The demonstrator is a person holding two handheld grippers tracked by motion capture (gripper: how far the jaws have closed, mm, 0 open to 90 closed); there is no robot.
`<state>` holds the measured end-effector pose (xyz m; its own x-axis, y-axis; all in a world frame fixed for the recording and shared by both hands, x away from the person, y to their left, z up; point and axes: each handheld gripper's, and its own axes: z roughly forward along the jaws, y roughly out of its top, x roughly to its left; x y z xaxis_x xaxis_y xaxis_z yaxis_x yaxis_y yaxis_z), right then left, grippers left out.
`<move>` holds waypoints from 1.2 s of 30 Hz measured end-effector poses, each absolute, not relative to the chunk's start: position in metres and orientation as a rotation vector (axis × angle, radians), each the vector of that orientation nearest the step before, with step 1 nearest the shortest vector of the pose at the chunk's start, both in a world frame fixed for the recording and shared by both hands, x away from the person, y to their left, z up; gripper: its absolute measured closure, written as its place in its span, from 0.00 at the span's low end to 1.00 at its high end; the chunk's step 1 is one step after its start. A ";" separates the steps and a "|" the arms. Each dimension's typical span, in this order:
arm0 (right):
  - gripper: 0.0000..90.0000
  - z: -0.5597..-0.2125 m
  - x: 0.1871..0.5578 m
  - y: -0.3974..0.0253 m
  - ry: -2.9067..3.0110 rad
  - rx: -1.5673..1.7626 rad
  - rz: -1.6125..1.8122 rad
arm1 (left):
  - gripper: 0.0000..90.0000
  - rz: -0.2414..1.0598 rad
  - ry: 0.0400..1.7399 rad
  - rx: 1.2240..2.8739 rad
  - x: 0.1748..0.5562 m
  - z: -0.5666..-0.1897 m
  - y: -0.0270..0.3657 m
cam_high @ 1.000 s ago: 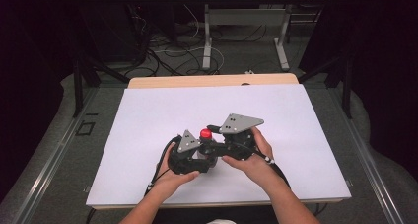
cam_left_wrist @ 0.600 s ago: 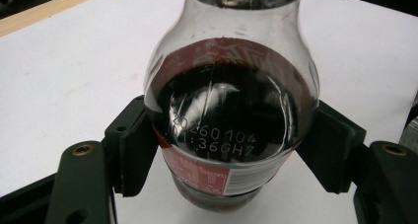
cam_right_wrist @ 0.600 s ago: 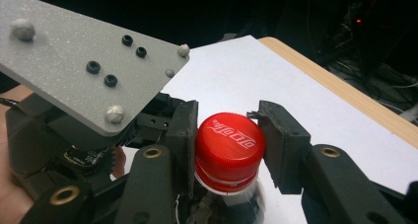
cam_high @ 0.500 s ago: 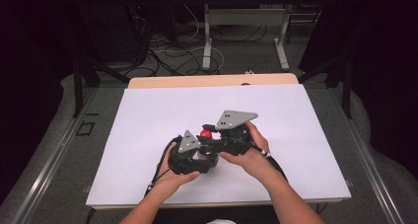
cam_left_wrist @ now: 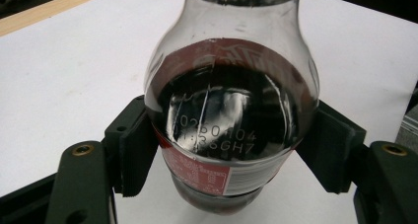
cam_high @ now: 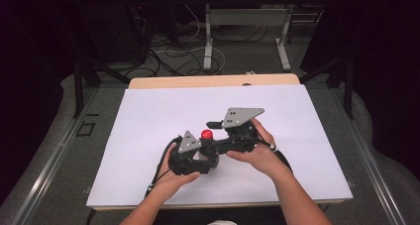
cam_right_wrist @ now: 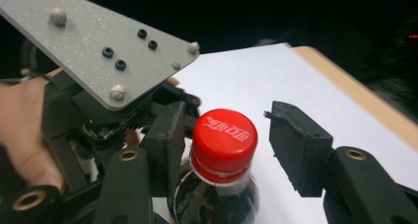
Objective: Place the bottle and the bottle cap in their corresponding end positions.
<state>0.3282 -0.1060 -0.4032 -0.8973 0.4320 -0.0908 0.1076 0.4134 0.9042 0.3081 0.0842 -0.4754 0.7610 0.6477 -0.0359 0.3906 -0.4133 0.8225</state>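
The left gripper [cam_left_wrist: 231,150] has its jaws pressed against both sides of a clear plastic bottle of dark cola with a red label [cam_left_wrist: 231,110], which stands on the white table sheet [cam_high: 148,116]. Just beyond, the right gripper [cam_right_wrist: 224,145] flanks the bottle's red screw cap [cam_right_wrist: 224,142], jaws parted, one pad at the cap, the other apart.

Both grippers black w/ brass screw eyes, grey triangular plate [cam_right_wrist: 98,46] w/ studs, bare forearms.
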 end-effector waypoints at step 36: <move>0.68 -0.400 0.348 -0.113 2.468 0.376 1.623 | 0.34 0.358 0.767 2.052 0.308 -0.477 0.083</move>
<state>0.3484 -0.1129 -0.3998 -0.9548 0.2972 0.0014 0.1191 0.3783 0.9180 0.3080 0.0828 -0.4767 0.7667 0.6410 -0.0358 0.3839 -0.4130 0.8259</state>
